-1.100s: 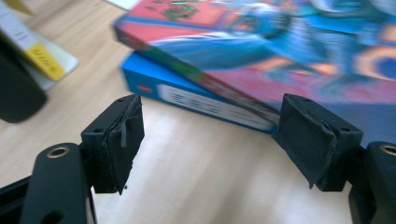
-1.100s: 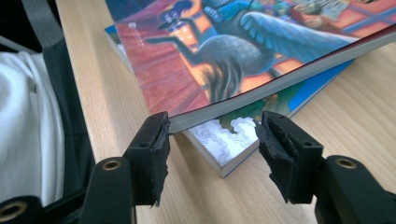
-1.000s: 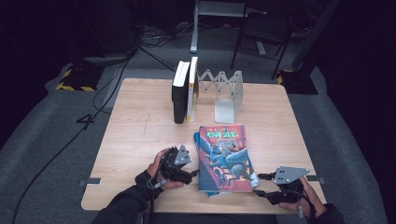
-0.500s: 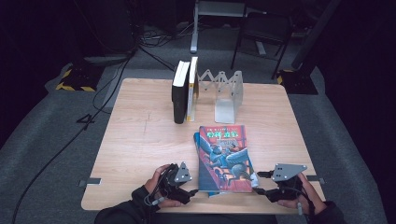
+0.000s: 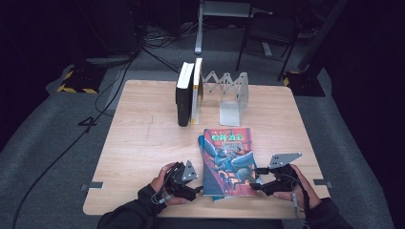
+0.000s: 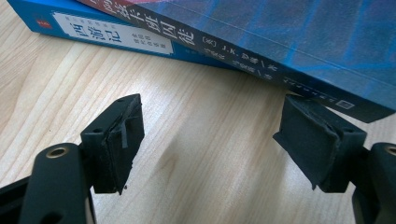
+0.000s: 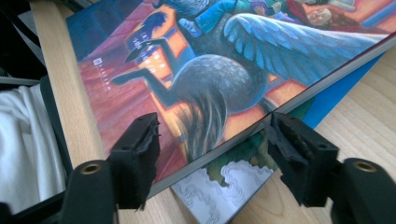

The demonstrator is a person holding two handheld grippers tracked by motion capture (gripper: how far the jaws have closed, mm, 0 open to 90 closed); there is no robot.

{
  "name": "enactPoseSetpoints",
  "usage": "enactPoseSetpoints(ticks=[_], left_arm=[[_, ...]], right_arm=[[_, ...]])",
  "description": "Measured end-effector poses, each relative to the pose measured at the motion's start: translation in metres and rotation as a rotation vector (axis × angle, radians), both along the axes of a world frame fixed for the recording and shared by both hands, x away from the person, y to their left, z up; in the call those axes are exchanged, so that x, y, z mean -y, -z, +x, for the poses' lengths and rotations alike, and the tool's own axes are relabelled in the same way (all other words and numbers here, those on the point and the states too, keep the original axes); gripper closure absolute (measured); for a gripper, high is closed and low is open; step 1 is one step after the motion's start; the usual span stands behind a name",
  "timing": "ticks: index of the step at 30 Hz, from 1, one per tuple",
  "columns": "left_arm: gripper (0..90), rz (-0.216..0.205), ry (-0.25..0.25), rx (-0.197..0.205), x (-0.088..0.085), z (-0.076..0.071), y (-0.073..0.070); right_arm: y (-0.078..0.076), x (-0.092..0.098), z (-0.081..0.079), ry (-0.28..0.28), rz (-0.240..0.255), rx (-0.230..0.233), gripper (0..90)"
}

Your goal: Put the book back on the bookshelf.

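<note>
left fingers (image 6: 114,144): spread wide, nothing between them, bare tabletop under the gap
left gripper (image 5: 187,180): low at the near edge of the tabletop (image 5: 143,138), just beside the spines of the two stacked books, apart from them; in the left gripper view the right-hand finger tip sits close under the top book's spine, can't tell if it touches
right fingers (image 7: 140,154): just been opening; the top book's corner sits between them, pads not clamped on it, one finger over the cover, the other at the page edge
right gripper (image 5: 260,183): at the near right corner of the top book, grey plate on top, held by the right hand (image 5: 298,188)
top book (image 5: 228,160): illustrated cover with a winged creature, lying flat near the front of the tabletop, stacked on a blue book (image 6: 107,35)
blue book: flat underneath, sticks out slightly at the left and near edges
upright books (image 5: 188,93): two standing at the far side in the left end of the metal book rack (image 5: 229,93), well apart from the stack
</note>
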State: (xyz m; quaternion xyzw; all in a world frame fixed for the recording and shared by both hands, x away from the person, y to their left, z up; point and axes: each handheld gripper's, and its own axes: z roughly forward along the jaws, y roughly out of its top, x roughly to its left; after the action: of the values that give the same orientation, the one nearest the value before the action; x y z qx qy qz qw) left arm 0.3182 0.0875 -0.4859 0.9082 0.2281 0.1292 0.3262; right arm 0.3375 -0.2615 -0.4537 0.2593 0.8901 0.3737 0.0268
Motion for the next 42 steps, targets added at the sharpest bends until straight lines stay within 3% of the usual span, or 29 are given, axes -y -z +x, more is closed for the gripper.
enactPoseSetpoints(ticks=[6,9,19,22,29,35,39,42], left_arm=[[22.8,0.004,0.011,-0.004,0.005,0.005,0.003],[22.9,0.009,0.014,-0.014,0.007,0.009,0.004],[26.8,-0.028,0.008,-0.026,0.008,0.021,0.002],[27.7,-0.022,0.009,-0.031,0.01,0.024,0.003],[30.2,-0.018,-0.006,-0.027,0.009,0.028,0.004],[30.2,-0.022,-0.021,-0.028,0.007,0.036,0.004],[31.2,-0.031,-0.029,-0.034,0.007,0.042,0.005],[31.6,-0.03,-0.043,-0.028,0.007,0.045,0.006]], right_arm=[[0.004,-0.003,0.017,-0.01,0.013,-0.104,25.0],[0.002,-0.005,0.021,-0.014,-0.011,-0.115,25.1],[0.0,-0.01,0.019,-0.007,-0.021,-0.054,27.7],[-0.002,-0.009,0.018,0.003,0.01,-0.031,35.3],[-0.004,-0.009,0.023,0.006,0.052,-0.016,38.9],[-0.003,-0.024,0.041,0.003,0.081,-0.026,40.7],[0.0,-0.032,0.052,0.002,0.112,-0.041,50.6],[0.002,-0.037,0.058,-0.016,0.139,-0.058,63.3]])
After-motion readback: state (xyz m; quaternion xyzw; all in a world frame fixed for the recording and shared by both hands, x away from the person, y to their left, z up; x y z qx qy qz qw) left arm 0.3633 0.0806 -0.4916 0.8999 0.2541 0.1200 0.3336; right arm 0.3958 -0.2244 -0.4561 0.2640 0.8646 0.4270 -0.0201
